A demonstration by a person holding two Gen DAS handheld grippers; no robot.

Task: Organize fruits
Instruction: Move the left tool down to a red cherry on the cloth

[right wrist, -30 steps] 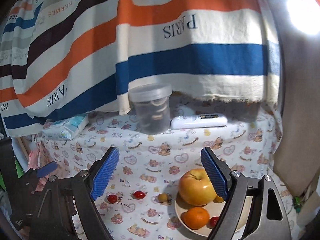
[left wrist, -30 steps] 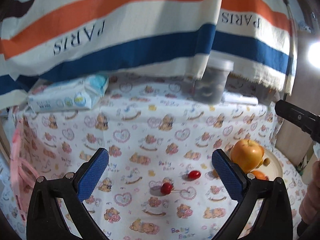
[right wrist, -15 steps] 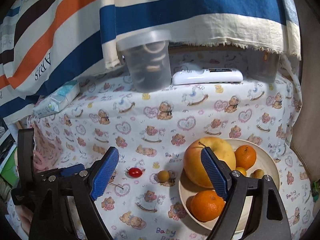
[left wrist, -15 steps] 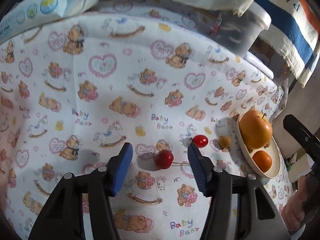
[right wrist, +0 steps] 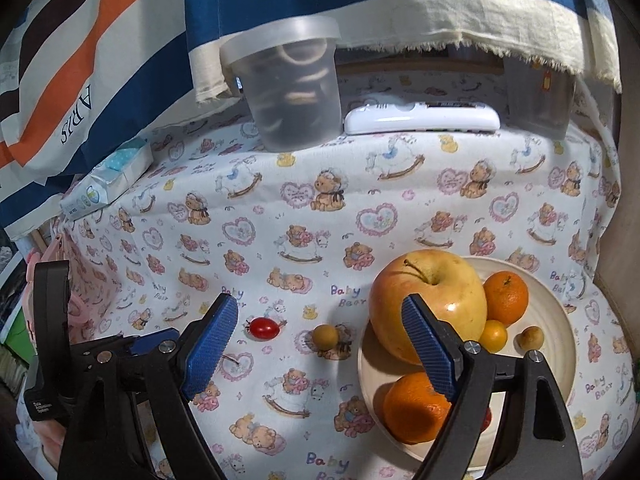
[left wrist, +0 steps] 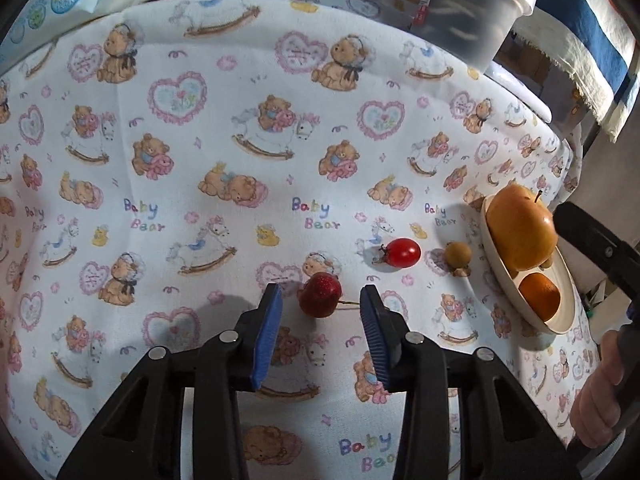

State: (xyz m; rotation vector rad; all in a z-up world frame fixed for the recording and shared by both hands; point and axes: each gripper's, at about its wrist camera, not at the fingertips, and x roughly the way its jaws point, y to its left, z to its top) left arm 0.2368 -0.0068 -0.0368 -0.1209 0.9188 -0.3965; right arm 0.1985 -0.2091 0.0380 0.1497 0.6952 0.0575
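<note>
Having dropped low from a wide-open hover, the left gripper (left wrist: 320, 312) is closing its jaws around the strawberry (left wrist: 320, 294), not yet pinching, to carry it to the plate (left wrist: 560, 322), while the right gripper (right wrist: 320, 344) hangs with jaws apart and empty.

Right wrist view: left gripper (right wrist: 150, 340) hides the cherry, stem only showing. Right gripper finger (right wrist: 430, 354) masks part of the near tangerine (right wrist: 412, 408). Tub (right wrist: 294, 84) contents blurred.

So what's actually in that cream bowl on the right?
The cream bowl holds a big apple, two oranges, a little yellow fruit and a small brown one. Something red shows beside the right claw, which mostly covers it.
</note>
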